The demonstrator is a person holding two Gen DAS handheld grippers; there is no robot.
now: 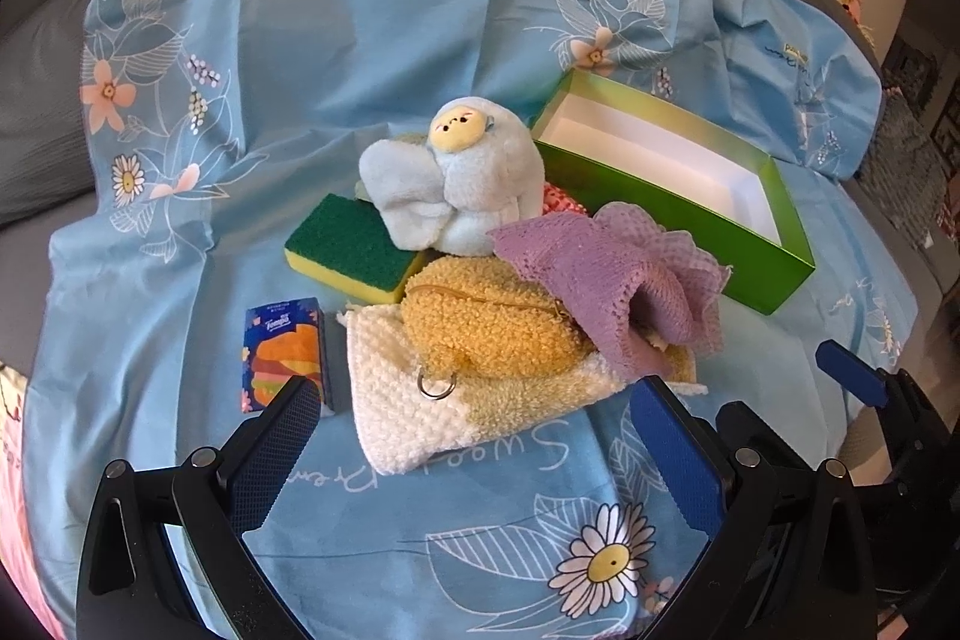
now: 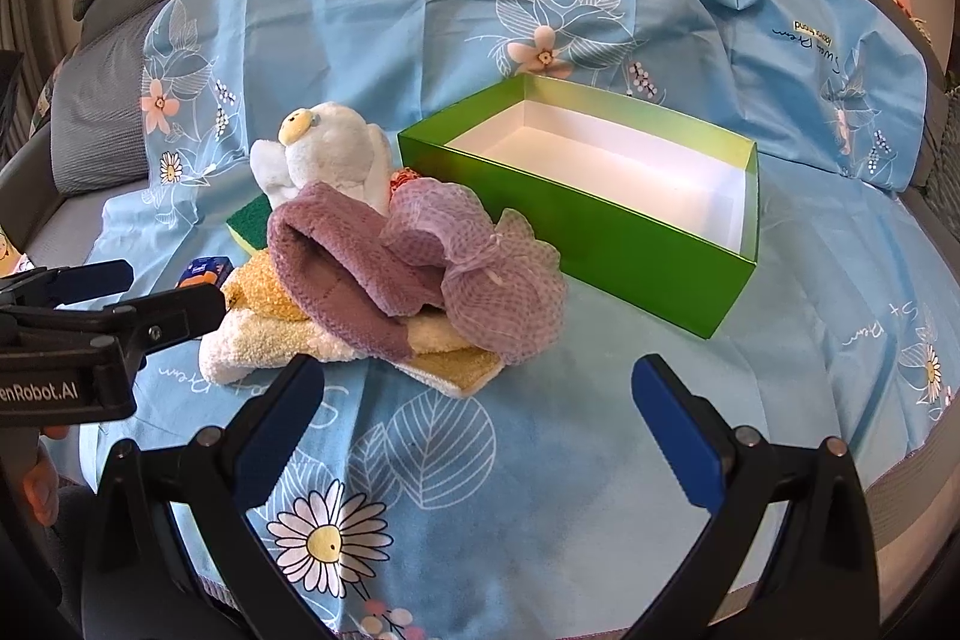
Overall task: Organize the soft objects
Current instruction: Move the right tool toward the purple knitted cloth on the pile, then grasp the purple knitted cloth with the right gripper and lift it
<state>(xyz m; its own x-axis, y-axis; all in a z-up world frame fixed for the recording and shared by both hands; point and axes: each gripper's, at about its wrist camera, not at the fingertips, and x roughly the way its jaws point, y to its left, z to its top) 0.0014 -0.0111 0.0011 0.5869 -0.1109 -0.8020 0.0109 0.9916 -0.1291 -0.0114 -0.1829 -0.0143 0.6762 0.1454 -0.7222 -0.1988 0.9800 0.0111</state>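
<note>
Right wrist view: right gripper (image 2: 477, 394), jaws spread and empty, faces the purple mesh pouf (image 2: 504, 274) just beyond, green box (image 2: 606, 250) far-right; left gripper (image 1: 474, 421) likewise open.

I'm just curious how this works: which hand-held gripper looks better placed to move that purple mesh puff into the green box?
Probably the right hand-held gripper. It is open, and the purple mesh puff lies just ahead of it on the side of the pile nearest the green box. The left hand-held gripper faces the yellow pouch instead.
</note>
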